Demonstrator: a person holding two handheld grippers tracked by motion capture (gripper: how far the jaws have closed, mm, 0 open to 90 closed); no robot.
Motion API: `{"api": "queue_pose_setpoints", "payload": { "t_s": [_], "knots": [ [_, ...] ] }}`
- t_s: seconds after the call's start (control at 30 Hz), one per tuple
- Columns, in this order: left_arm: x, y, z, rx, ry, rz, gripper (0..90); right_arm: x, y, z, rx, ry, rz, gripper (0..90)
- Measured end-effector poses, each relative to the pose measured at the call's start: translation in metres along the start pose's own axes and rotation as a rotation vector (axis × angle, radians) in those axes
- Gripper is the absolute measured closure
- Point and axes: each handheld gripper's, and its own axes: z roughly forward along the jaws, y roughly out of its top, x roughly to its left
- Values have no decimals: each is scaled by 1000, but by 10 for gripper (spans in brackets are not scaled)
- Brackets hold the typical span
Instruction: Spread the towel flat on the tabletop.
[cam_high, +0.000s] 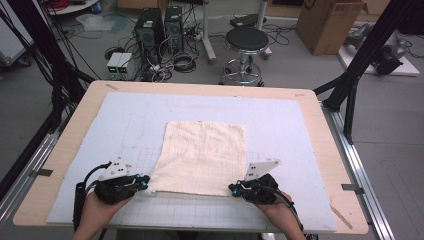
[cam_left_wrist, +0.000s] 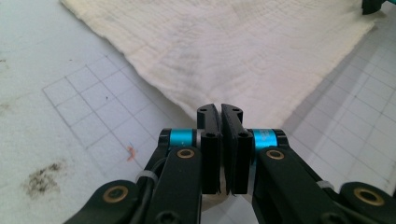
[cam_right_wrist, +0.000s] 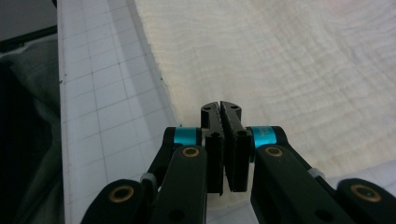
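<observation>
Cream cloth (cam_high: 202, 155) lies flat, centre of white grid mat (cam_high: 300, 130). Left gripper (cam_high: 145, 183) pinches its near-left corner, right gripper (cam_high: 233, 189) its near-right corner; both w/ jaws clamped on fabric.

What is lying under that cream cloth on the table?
The cloth lies flat on a pale mat printed with a grid, which shows all around it. Both tongs, left and right, pinch its near corners. Whatever lies beneath its middle is covered.
</observation>
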Motion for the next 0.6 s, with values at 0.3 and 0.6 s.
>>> {"api": "queue_pose_setpoints", "payload": {
  "t_s": [0.3, 0.6],
  "knots": [
    [-19, -10, 0, 46, 8, 25, 858, 10, -5, -4, 12, 11, -4, 883],
    [-34, -19, 1, 45, 7, 36, 855, 18, -15, -14, 4, 25, 12, 883]
  ]
}}
